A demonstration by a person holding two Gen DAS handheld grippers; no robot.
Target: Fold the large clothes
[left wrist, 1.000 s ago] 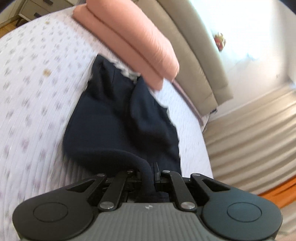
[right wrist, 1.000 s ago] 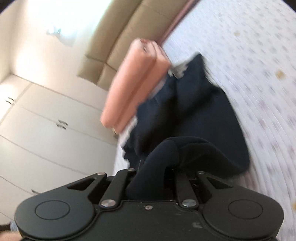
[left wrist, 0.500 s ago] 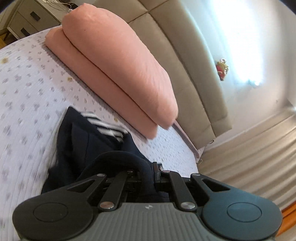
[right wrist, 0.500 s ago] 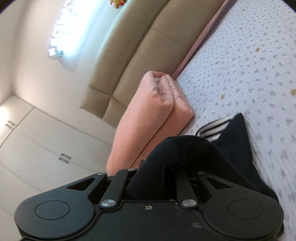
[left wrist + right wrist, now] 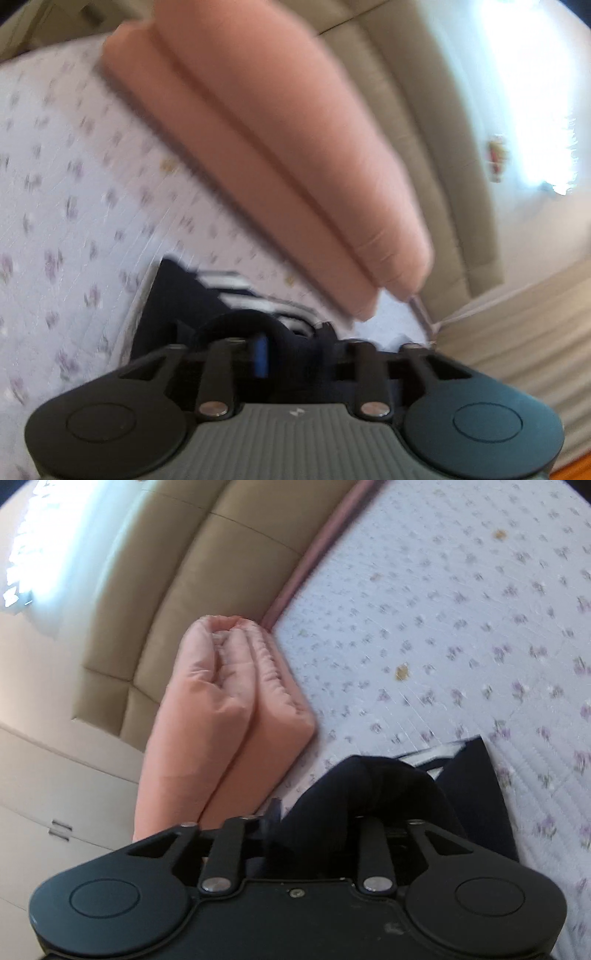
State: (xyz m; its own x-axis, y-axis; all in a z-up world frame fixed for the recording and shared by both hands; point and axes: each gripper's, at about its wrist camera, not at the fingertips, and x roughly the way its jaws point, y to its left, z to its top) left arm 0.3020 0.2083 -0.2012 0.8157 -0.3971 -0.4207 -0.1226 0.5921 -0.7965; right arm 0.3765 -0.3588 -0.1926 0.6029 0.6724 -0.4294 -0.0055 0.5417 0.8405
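**Fold brought over; both claws spreading off the navy garment**

Whereas half a second ago each claw was pinched tight on a bunched edge of cloth, the linkage arms of both now stand visibly wider. In the left view, lower centre, the left gripper [image 5: 295,343] has its jaws apart, a blue pad exposed, with only a loose hump of the navy garment [image 5: 173,306] between them. In the right view the right gripper [image 5: 314,823] is likewise spread, dark cloth draped over it but no longer pinched. Judged from this, the carried edge is being let go onto the lower layer, completing one fold.

Counts, near to far: two grippers; one navy garment, lying at lower centre of both frames with one striped panel [image 5: 236,291] showing at its far end; one flowered bedsheet [image 5: 461,635] beneath; one folded pink quilt [image 5: 221,716] just beyond the garment, doubled into two thick layers; one padded beige headboard [image 5: 192,572] at upper left; one small red ornament [image 5: 495,158] at the right, too blurred to identify
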